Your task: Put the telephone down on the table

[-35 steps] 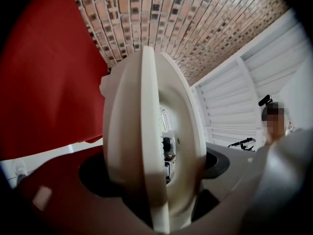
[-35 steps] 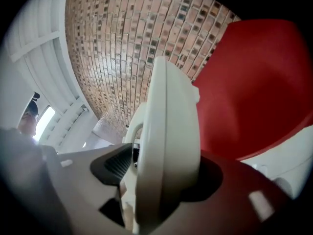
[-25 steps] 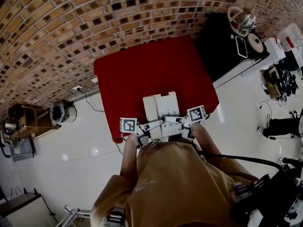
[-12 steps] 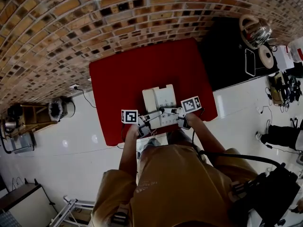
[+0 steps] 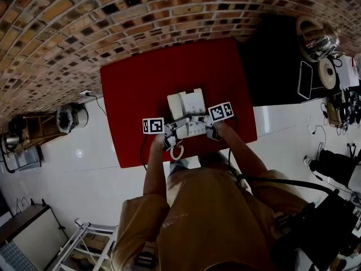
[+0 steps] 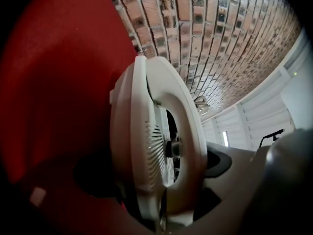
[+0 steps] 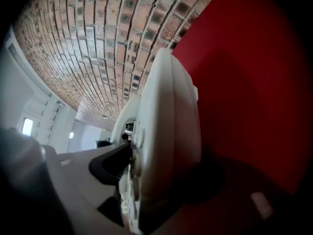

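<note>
A white telephone (image 5: 186, 103) lies low over the red table (image 5: 141, 78), near its front edge. My left gripper (image 5: 172, 133) grips its near left side and my right gripper (image 5: 204, 124) its near right side. In the left gripper view the telephone (image 6: 146, 146) fills the space between the jaws, pressed by the grey jaw at the right. The right gripper view has the telephone (image 7: 166, 131) edge-on against the grey jaw's dark pad, just above the red cloth (image 7: 254, 82); these jaws are opening. A curled cord (image 5: 177, 151) hangs off the phone's near end.
Brick paving (image 5: 113, 21) borders the red table's far side. A black table (image 5: 276, 66) stands to the right with a metal kettle (image 5: 318, 35) on it. A wooden shelf (image 5: 34, 131) sits at the left on the white floor (image 5: 84, 168).
Both grippers have carried the telephone forward from the table's near edge and lower, so it now sits fully over the red top. The arms are stretched further out.
</note>
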Motion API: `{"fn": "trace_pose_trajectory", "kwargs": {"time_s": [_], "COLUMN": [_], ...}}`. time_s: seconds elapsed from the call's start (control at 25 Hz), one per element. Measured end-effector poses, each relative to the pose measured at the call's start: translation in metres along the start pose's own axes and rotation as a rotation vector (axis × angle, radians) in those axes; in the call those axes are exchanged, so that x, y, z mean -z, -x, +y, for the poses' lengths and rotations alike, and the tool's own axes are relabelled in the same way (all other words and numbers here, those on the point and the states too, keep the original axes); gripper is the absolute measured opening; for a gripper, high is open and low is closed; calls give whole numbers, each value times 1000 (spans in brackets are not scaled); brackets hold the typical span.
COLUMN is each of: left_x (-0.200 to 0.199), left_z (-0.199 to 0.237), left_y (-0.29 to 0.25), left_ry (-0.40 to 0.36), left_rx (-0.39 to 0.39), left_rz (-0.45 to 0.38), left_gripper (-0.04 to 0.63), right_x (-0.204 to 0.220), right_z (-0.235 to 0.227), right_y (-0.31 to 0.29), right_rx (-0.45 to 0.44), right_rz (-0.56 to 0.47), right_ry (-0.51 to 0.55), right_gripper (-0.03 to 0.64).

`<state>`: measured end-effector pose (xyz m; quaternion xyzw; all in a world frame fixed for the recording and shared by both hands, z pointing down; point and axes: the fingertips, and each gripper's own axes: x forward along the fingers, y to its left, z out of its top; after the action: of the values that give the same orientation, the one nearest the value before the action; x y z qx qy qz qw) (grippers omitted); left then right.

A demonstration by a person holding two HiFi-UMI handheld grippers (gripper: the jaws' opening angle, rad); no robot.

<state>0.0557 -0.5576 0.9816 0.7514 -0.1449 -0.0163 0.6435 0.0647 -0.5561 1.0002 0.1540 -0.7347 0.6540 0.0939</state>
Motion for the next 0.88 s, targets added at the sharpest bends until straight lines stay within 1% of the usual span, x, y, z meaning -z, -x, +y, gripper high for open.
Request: {"fn": "trace_pose_trajectory", "kwargs": {"time_s": [0.12,0.24,0.4,0.56,0.64,0.68,0.76,0.8,0.88], "left_x": [6,6,11,16,15,9,-12,-22,-35], "left_z": [14,22,28,19,13,10,-3,-11,-22], "left_y": [-2,-2,2,0,3,10,30,40,55], "left_ry": [5,-34,-102,-156,-176,-195,-236,-245,-249], "left_rx": [-13,-25,-111,-179,-231,-262,-295,-291,-276], "left_rz": [3,-25,-50,-46,-56,-86,-181,-221,-251], "left_gripper": [480,480,477,477,487,507,508,508,508], "right_x": [5,4,7,8,9,7,3,2,-2], "right_z": [-13,-19,-24,-18,-17,-17,-19,-19,-21], "right_y": [-5,-6,-6,-1,3,6,13,16,24], "right_rx": [33,32,42,62,88,112,155,165,207], "right_rz": [11,-8,-43,-55,-79,-98,-128,-139,-163], "right_ry": [24,56,89,99,113,128,147,144,159], "right_gripper": [327,327,325,331,333,333,336,336,337]}}
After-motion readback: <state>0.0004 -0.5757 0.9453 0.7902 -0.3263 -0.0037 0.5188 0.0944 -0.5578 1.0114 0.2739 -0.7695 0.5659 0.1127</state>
